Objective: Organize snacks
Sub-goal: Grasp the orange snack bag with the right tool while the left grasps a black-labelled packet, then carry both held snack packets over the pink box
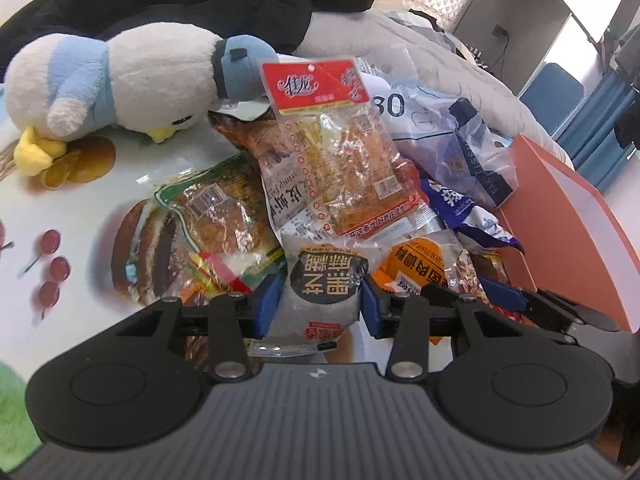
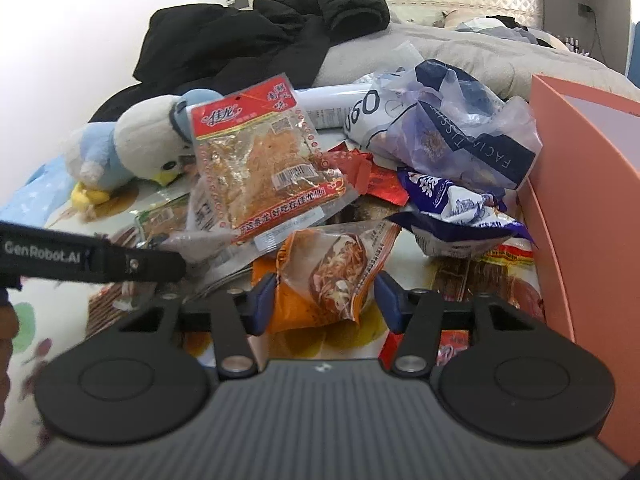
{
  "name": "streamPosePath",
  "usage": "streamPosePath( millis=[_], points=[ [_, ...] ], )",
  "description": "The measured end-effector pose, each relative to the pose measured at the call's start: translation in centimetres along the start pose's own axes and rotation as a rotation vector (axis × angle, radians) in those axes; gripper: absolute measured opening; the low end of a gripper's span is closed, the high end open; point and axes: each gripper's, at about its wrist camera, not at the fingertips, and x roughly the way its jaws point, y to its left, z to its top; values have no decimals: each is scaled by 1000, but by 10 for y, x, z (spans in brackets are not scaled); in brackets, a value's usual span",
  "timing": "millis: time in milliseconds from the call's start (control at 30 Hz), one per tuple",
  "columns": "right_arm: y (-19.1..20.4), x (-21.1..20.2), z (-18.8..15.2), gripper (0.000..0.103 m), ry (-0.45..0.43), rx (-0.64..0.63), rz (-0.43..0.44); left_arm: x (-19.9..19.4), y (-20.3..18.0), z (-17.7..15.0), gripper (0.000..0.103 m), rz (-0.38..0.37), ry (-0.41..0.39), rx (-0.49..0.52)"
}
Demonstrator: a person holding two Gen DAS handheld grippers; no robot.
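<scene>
Printed surface heaped with snacks, orange box alongside. Left tongs clamp the grey pack. Right tongs straddle the orange pack; grip unclear.

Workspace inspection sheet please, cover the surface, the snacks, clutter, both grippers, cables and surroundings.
Surface: food-print tablecloth, mostly covered.
Job's things: snack packets piled loosely; red-topped packet on top; orange box beside the pile.
Clutter: plush bird, black clothing, facial tissue bag.
Grippers: left gripper straddles the grey sesame packet; right gripper straddles the orange packet; contact unclear.
Cables: wall plug cable in the background.
Surroundings: bed with grey blanket.
</scene>
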Motion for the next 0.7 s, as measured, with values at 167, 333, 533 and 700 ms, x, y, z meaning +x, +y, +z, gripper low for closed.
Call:
streamPosePath(
  millis=[167,333,533,700],
  points=[
    [4,-23,-7,50,10,-16,15,-22,-10,-13,46,28,5,4],
    [3,-49,-18,47,36,-10,39,-47,-21,-34,46,53,8,12],
    [6,-83,-37,46,54,-18,55,-73,-28,-60,45,79,10,-4],
    [4,-109,-49,46,61,-21,51,-91,-36,-79,45,87,13,-15]
  ],
)
